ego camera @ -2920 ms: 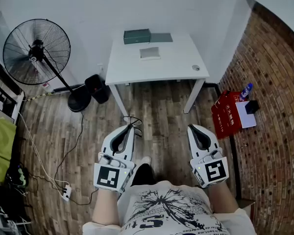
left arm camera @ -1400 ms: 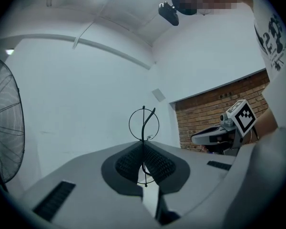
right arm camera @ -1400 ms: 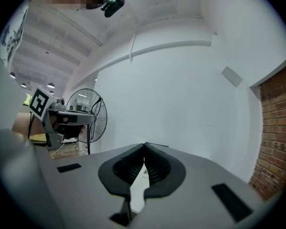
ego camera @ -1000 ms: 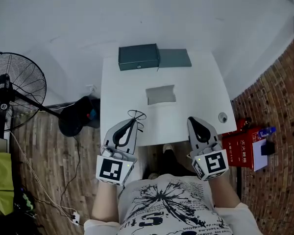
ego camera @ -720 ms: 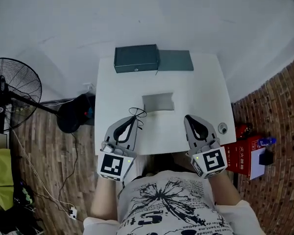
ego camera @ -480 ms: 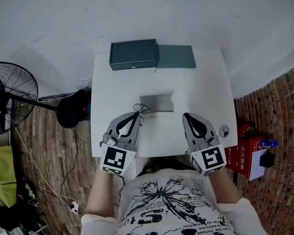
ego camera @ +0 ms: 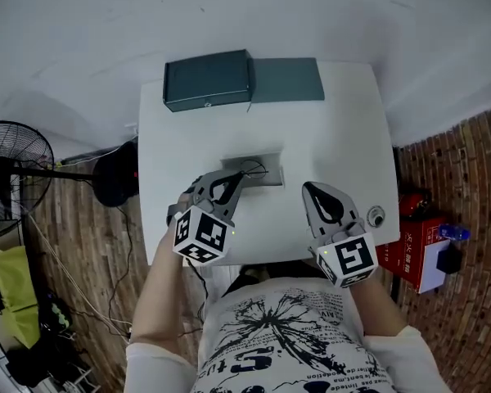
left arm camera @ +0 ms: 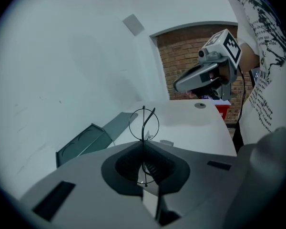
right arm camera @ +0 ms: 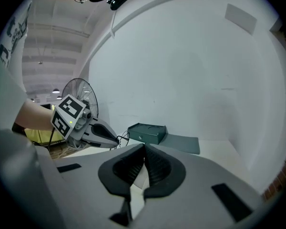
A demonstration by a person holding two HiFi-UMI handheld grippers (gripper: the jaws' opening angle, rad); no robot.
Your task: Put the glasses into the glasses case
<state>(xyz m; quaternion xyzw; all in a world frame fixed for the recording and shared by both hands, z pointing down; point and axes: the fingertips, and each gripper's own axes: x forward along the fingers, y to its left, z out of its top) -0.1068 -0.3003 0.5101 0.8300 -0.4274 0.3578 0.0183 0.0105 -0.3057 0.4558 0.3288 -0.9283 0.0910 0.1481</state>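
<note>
Thin wire-framed glasses (ego camera: 250, 169) stick out from my left gripper (ego camera: 236, 178), which is shut on them above the near middle of the white table (ego camera: 344, 137). In the left gripper view the glasses (left arm camera: 144, 122) stand on edge between the closed jaws, lenses beyond the tips. The dark green glasses case (ego camera: 208, 80) lies open at the table's back, its lid (ego camera: 287, 80) flat to the right. My right gripper (ego camera: 311, 190) hovers shut with nothing in it near the table's front right; its own view shows the jaws (right arm camera: 144, 148) pressed together.
A grey cloth (ego camera: 268, 176) lies on the table just under the glasses. A small round object (ego camera: 376, 216) sits at the table's right edge. A standing fan (ego camera: 8, 178) is on the floor to the left, red boxes (ego camera: 413, 248) by the brick wall at right.
The person has stepped up to the table. My left gripper has moved forward and right with the glasses, now over the grey cloth. The right gripper stays shut.
</note>
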